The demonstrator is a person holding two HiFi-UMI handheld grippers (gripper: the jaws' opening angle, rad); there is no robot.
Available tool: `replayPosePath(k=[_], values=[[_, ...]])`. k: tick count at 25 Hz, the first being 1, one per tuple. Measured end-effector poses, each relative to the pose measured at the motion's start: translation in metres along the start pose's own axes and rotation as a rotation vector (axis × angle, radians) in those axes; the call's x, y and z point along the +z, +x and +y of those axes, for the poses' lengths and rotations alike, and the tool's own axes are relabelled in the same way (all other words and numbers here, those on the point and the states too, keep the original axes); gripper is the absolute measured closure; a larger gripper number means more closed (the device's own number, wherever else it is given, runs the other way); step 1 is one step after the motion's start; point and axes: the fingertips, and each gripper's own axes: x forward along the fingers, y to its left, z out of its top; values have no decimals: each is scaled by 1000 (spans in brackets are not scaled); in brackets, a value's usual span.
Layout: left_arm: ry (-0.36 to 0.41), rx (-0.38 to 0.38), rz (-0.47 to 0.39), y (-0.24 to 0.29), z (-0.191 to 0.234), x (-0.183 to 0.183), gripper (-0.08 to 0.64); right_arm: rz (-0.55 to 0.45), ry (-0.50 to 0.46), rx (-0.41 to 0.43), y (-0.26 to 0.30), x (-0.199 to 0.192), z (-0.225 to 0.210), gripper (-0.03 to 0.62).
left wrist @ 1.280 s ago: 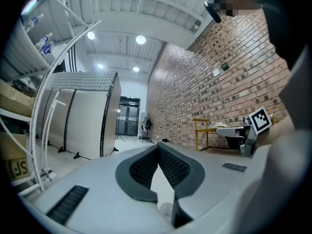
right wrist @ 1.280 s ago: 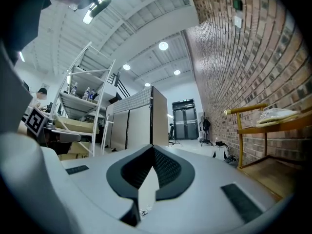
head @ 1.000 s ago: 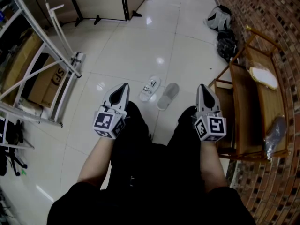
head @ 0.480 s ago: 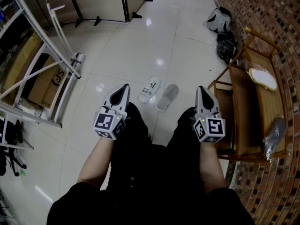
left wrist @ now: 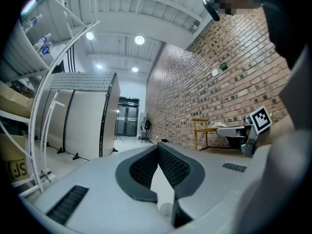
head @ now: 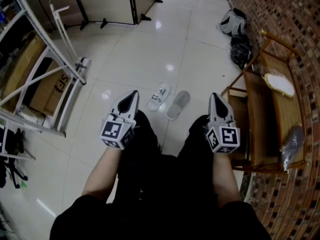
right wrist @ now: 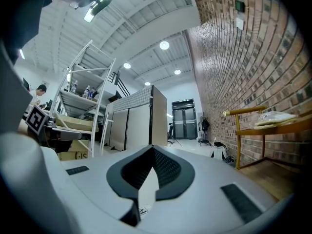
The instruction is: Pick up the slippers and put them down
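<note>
Lying on the glossy tiled floor (head: 150, 49) were two slippers, side by side: one white slipper (head: 160, 95) with dark print on it, and one grey slipper (head: 179, 103) just beside it on the right. Both sat in the floor's open middle, between the edge along the metal rack (head: 60, 59) and the edge along the brick wall (head: 295, 14). Two grippers were held above the person's knees (head: 145, 126), the left gripper (head: 134, 92) and the right gripper (head: 215, 95). The left fingers (left wrist: 173, 167) were clenched tip to tip on nothing, and the right fingers (right wrist: 168, 169) likewise. In the head view the pair lay between the two fingertips' lines and slightly beyond them, the white one nearer the left tips, touched by neither.
</note>
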Motion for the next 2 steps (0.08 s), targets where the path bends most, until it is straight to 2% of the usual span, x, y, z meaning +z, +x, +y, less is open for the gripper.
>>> replayPosePath(k=[2], values=[[-2,2,6,0,-2,0,557,-1,-3,1,-1,0,-1,586]])
